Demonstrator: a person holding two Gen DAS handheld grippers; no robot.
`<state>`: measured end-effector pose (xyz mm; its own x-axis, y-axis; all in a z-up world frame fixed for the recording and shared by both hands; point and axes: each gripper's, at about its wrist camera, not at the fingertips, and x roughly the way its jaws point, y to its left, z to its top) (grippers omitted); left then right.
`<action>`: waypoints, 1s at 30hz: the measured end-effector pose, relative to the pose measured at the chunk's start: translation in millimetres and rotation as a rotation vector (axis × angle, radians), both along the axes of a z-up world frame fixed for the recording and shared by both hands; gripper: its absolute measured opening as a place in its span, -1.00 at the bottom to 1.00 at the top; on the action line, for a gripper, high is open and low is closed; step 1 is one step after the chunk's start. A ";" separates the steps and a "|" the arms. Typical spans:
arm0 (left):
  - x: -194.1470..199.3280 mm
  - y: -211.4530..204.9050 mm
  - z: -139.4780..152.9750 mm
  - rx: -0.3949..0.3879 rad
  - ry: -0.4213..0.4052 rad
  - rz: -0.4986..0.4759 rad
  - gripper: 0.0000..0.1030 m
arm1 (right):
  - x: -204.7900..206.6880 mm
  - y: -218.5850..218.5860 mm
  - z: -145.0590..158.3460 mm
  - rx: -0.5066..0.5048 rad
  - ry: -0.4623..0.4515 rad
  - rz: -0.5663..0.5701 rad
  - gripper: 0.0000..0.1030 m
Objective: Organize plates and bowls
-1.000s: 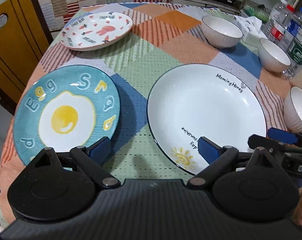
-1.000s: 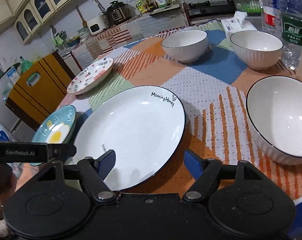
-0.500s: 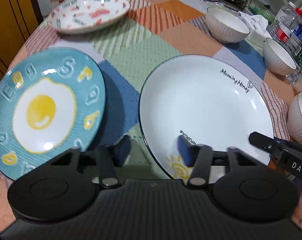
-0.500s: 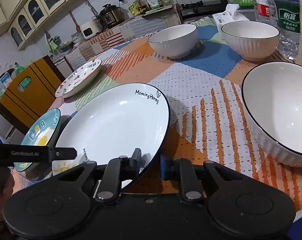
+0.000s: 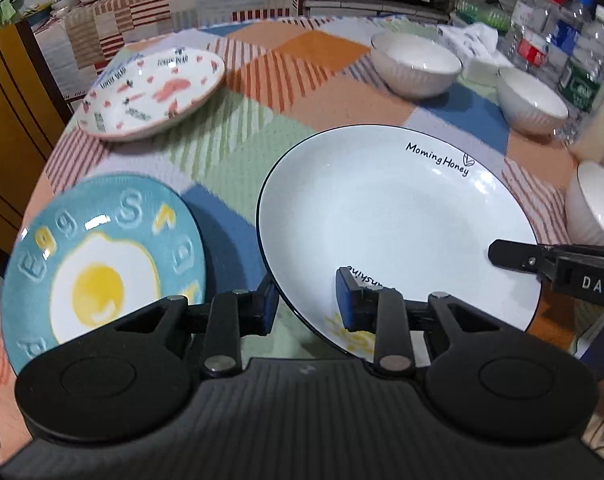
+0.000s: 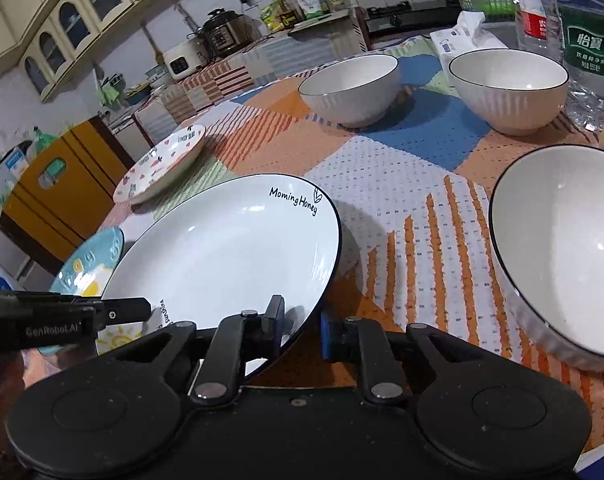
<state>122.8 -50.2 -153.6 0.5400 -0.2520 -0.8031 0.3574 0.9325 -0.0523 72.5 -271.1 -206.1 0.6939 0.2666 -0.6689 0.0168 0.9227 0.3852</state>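
Observation:
A large white plate [image 5: 382, 220] [image 6: 229, 248] marked "Morning Honey" lies on the patchwork tablecloth. My left gripper [image 5: 308, 306] is closing its jaws over the plate's near left rim, one pad under the edge and one on the inside. My right gripper [image 6: 302, 328] is shut on the near right rim; one of its fingers [image 5: 514, 258] shows over the plate in the left wrist view. A blue egg plate [image 5: 101, 264] [image 6: 87, 268] lies to the left, and a pink-patterned plate [image 5: 153, 92] [image 6: 161, 164] sits farther back. Three white bowls [image 6: 350, 84] [image 6: 506, 88] [image 6: 562, 248] stand on the right.
Water bottles [image 6: 586, 20] and a tissue pack [image 5: 474, 40] crowd the table's far right corner. A yellow wooden cabinet [image 5: 5, 120] stands beyond the table's left edge. A counter with appliances runs along the back wall.
Both grippers went from wide open to closed around the white plate's near rim, left and right. The left wrist view shifted slightly; the plate's near edge now looks a little raised.

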 end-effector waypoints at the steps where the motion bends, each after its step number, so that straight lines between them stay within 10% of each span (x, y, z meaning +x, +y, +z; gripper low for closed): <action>1: 3.0 1.1 3.5 0.001 -0.006 -0.004 -0.45 | 2.5 0.2 2.4 0.006 -0.005 0.004 -0.57; 12: 58.4 10.4 23.7 -0.007 -0.038 0.030 -0.45 | 55.7 12.8 23.9 -0.011 -0.078 0.029 -0.57; 30: 103.9 -12.6 -11.2 0.023 0.034 0.089 -0.44 | 99.5 5.6 0.1 -0.021 0.052 -0.015 -0.56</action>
<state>226.7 -62.8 -164.8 0.5318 -0.1852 -0.8263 0.2715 0.9616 -0.0408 172.0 -265.6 -206.1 0.6623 0.2419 -0.7091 0.0502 0.9300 0.3642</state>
